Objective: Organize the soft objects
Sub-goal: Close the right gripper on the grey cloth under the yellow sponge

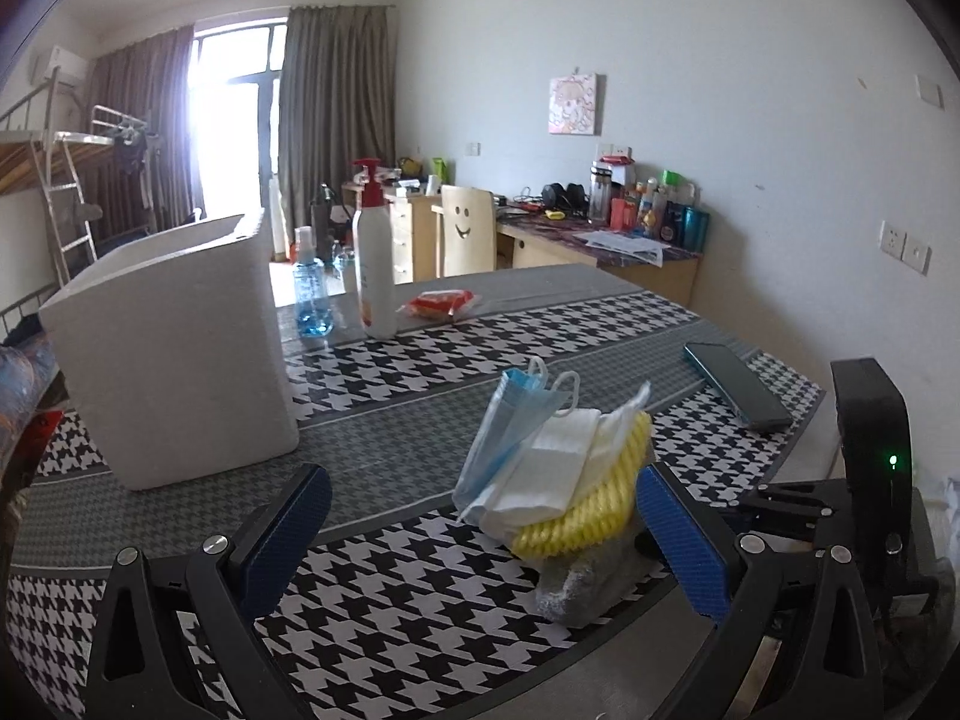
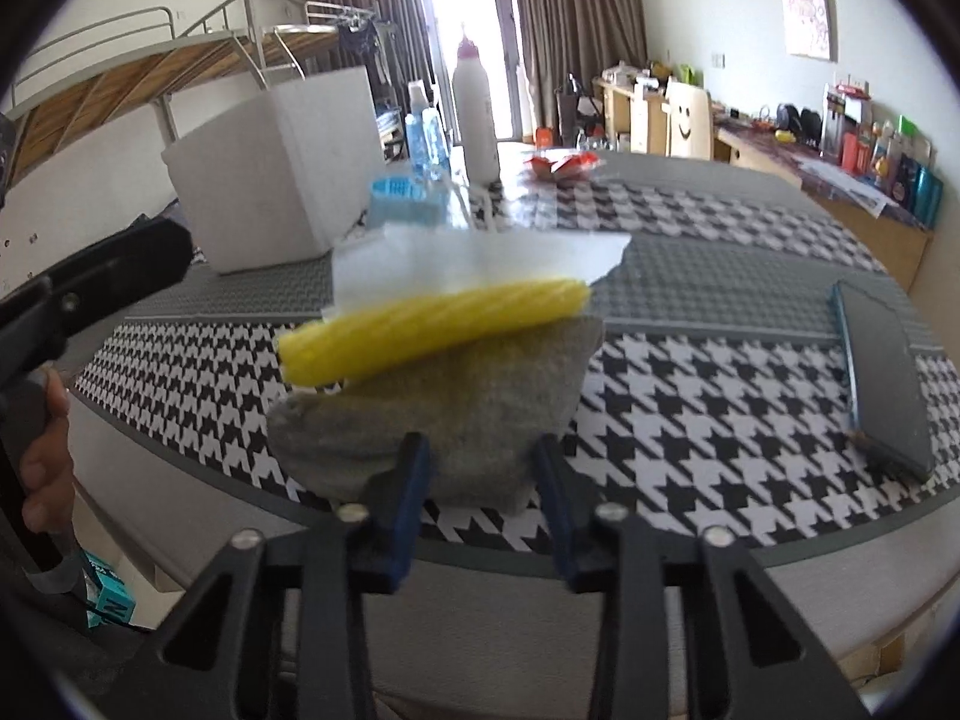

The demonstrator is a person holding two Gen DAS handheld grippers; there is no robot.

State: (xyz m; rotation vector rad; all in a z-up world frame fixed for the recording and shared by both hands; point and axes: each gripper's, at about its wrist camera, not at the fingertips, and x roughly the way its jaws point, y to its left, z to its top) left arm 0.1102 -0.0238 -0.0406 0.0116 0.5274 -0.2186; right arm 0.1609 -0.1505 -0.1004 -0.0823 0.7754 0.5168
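Note:
A stack of soft things lies on the houndstooth table: a grey sponge cloth (image 2: 444, 420) at the bottom, a yellow ribbed cloth (image 2: 432, 330) on it, white tissues (image 2: 480, 258) and a blue face mask (image 1: 510, 420) on top. The stack also shows in the left wrist view (image 1: 570, 516). My right gripper (image 2: 483, 474) is partly closed, with both fingers against the near edge of the grey cloth. My left gripper (image 1: 480, 528) is open and empty, just left of the stack. A white foam box (image 1: 174, 348) stands at the left.
A dark phone (image 1: 738, 384) lies at the right of the table. A white pump bottle (image 1: 372, 258), a blue spray bottle (image 1: 312, 294) and a red snack packet (image 1: 438, 303) stand at the far side. A desk and a chair stand behind.

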